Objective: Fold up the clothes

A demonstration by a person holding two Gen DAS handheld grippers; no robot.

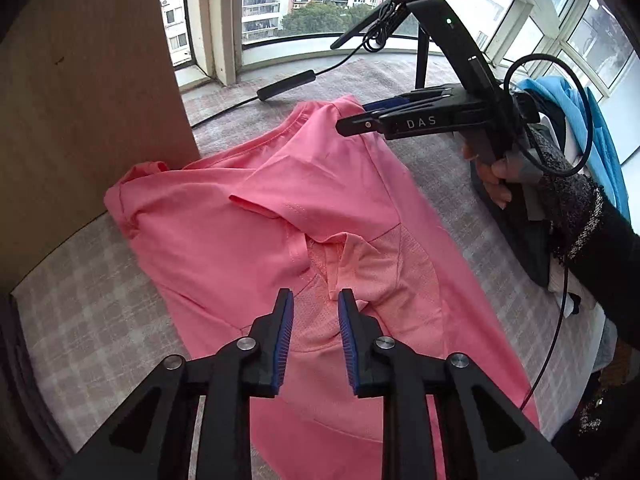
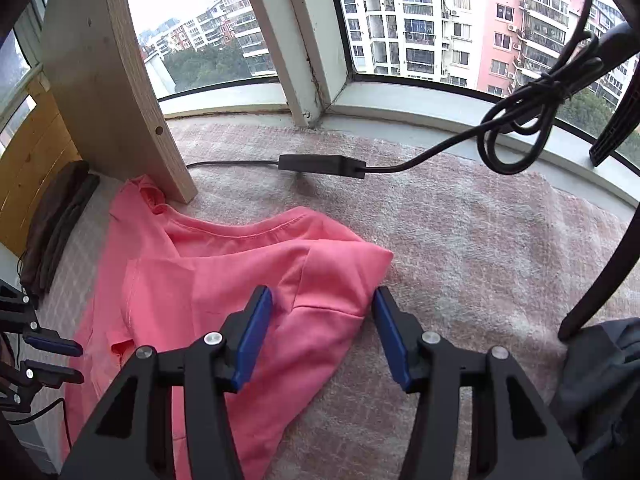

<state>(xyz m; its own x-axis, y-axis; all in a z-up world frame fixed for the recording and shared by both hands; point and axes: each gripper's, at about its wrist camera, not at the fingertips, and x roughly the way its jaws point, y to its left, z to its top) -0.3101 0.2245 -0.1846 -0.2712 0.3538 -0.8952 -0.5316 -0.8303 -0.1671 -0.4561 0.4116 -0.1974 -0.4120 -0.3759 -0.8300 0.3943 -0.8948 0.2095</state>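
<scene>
A pink T-shirt (image 1: 304,208) lies partly folded on the checked cloth, one sleeve turned over its middle; it also shows in the right wrist view (image 2: 224,280). My left gripper (image 1: 316,300) is open and empty, hovering just above the shirt's mesh part. My right gripper (image 2: 322,298) is open and empty above the shirt's shoulder corner; it also shows in the left wrist view (image 1: 352,120) at the shirt's far end. The left gripper shows at the left edge of the right wrist view (image 2: 56,360).
A wooden panel (image 1: 88,112) stands on the left, touching the shirt's far sleeve. A black cable with an adapter (image 2: 320,166) lies near the window sill. A stand's black legs (image 2: 600,264) and a pile of blue and dark clothes (image 1: 576,128) are on the right.
</scene>
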